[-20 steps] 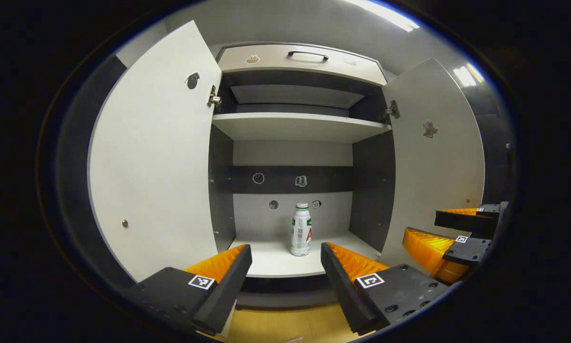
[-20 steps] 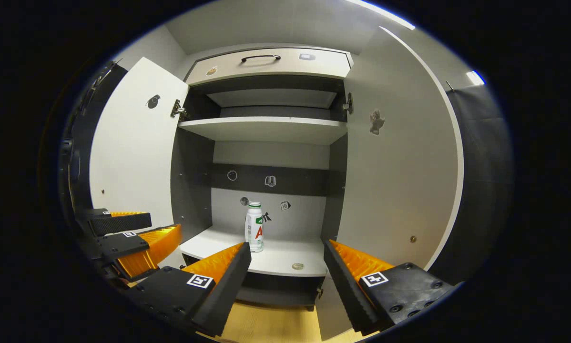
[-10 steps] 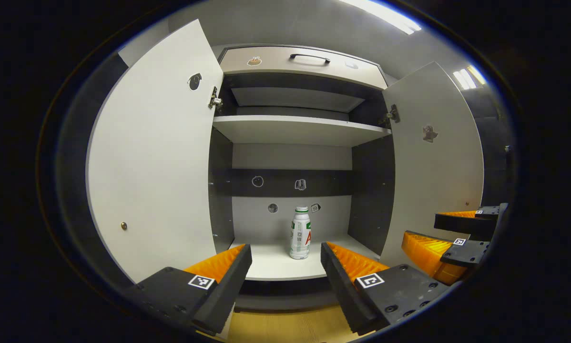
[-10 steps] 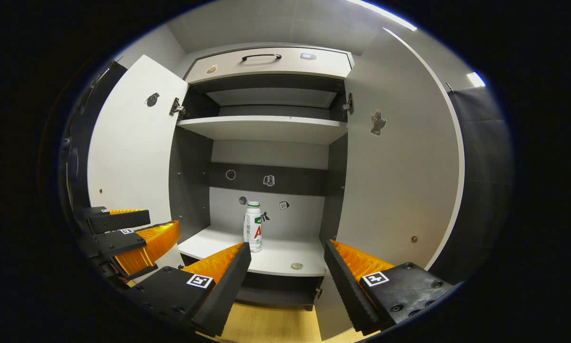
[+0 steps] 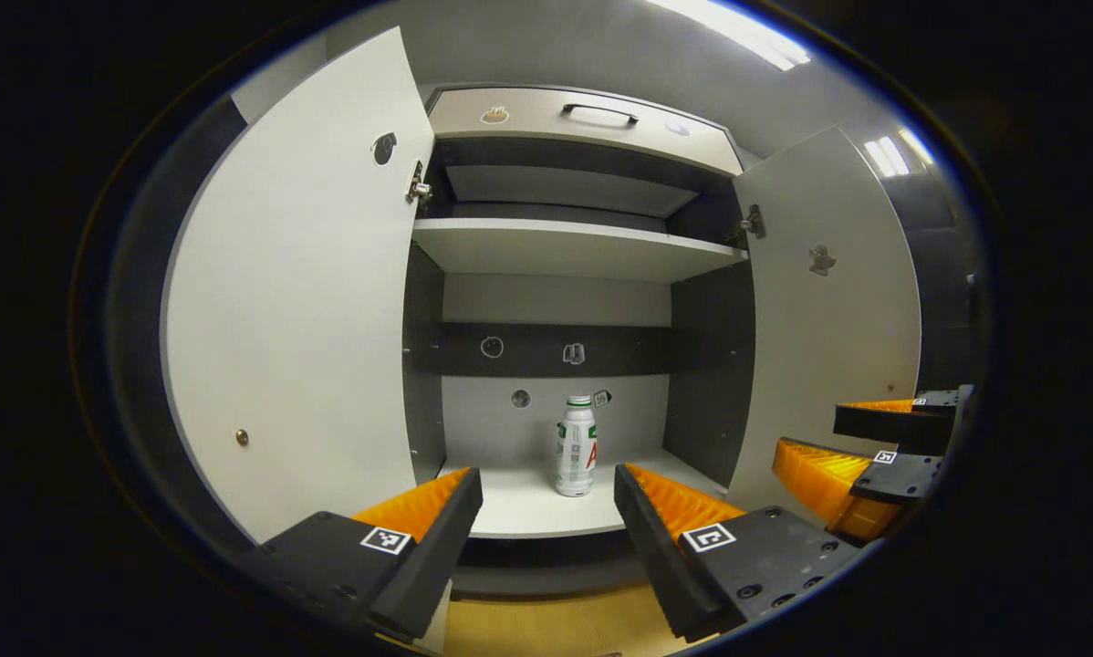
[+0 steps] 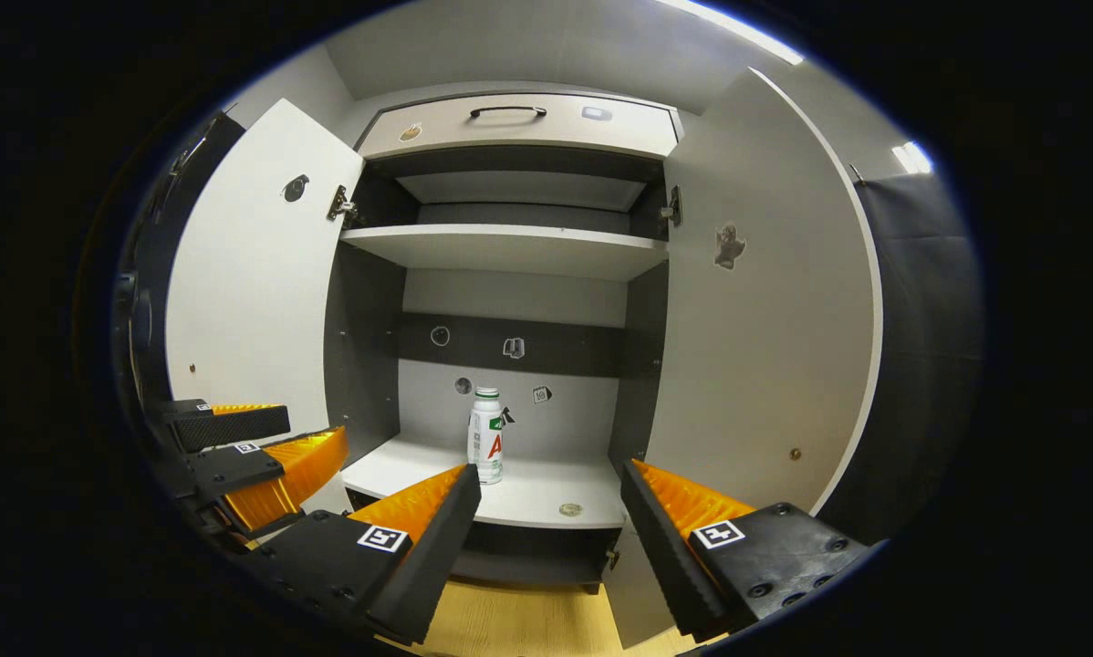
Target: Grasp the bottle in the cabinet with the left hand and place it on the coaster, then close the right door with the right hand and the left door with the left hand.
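**Booth interior ahead of my rig**

I see a grey ceiling (image 5: 556, 46) carrying a bright strip light (image 5: 738, 32), with a second lamp (image 5: 889, 155) at right. Dark cloth walls (image 6: 921, 347) flank the scene. Pale wood floor (image 6: 519, 625) lies below. A drawer front (image 6: 519, 123) with a dark handle (image 6: 507, 110) sits up top.

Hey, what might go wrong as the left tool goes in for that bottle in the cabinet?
The bottle stands upright, tall and narrow, on the lower shelf; a nudge from one finger of the open left tool could tip it. The left door and right door stand open on either side, so a wide approach might clip one.
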A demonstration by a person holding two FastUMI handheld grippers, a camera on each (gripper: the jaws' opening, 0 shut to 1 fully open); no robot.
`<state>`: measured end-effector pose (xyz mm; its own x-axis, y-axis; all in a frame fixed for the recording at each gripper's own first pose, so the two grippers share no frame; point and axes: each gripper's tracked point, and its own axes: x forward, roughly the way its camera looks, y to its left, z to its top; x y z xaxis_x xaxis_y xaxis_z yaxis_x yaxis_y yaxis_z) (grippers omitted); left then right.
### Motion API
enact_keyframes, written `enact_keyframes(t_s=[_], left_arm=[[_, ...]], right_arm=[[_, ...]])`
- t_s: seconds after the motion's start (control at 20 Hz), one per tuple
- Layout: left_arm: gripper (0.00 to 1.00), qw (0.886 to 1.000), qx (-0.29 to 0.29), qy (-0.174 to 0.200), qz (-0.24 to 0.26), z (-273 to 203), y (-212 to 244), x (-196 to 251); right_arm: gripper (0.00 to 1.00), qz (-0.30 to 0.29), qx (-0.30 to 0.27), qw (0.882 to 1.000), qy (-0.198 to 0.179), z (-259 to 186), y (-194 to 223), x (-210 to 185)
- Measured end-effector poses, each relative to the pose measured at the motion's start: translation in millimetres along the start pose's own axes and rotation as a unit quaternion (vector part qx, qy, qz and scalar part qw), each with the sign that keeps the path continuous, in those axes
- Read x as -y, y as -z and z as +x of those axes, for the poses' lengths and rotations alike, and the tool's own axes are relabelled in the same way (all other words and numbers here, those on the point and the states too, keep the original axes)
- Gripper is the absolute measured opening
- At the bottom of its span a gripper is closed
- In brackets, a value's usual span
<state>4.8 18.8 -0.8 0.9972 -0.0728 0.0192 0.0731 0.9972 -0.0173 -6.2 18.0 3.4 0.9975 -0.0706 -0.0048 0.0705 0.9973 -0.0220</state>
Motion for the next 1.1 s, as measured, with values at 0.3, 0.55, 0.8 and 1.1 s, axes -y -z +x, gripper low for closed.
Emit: enact_keyframes(t_s=[0.3, 0.55, 0.8, 1.1], left_arm=[[0.92, 1.000, -0.011, 0.020, 0.004, 15.8, 10.3, -2.1], [0.92, 1.000, -0.005, 0.017, -0.003, 58.4, 11.2, 0.8], [0.92, 1.000, -0.004, 0.018, -0.004, 116.9, 17.6, 8.7], [0.92, 0.999, -0.024, 0.025, -0.007, 190.9, 43.4, 18.6]], right_arm=[[0.97, -0.001, -0.007, 1.000, 0.018, 4.1, 8.6, -1.7], [0.97, -0.009, -0.010, 1.000, 0.014, 37.5, 16.6, 10.2], [0.98, -0.006, -0.017, 1.000, 0.002, 75.9, 29.2, 22.3], [0.98, -0.009, -0.029, 1.000, 0.000, 104.9, 44.7, 35.5]])
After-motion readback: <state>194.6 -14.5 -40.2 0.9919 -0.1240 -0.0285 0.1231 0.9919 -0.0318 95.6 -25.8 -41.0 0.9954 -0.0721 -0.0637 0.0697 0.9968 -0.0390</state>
